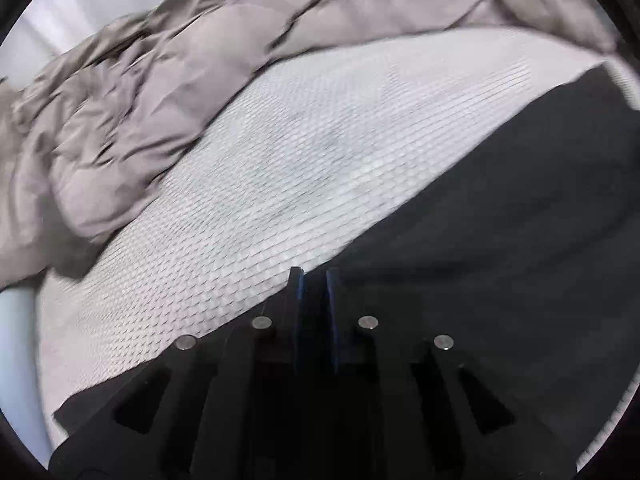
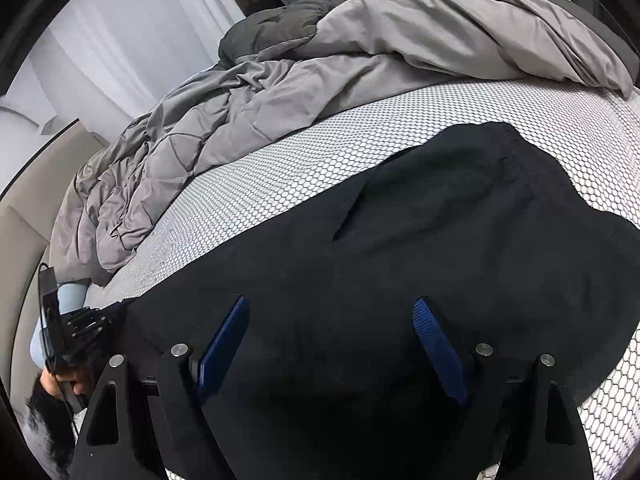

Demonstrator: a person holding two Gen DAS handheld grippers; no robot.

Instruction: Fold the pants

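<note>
black pants lie spread on the near part of the bed, grey duvet bunched on its far side. left claw is pinching the pants' edge; right claw is spread wide above them.

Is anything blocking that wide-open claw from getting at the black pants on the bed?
Nothing visible. The right gripper hangs open directly over the black pants, with only bare fabric between its fingers. The grey comforter lies bunched farther back on the mattress, clear of them.
</note>
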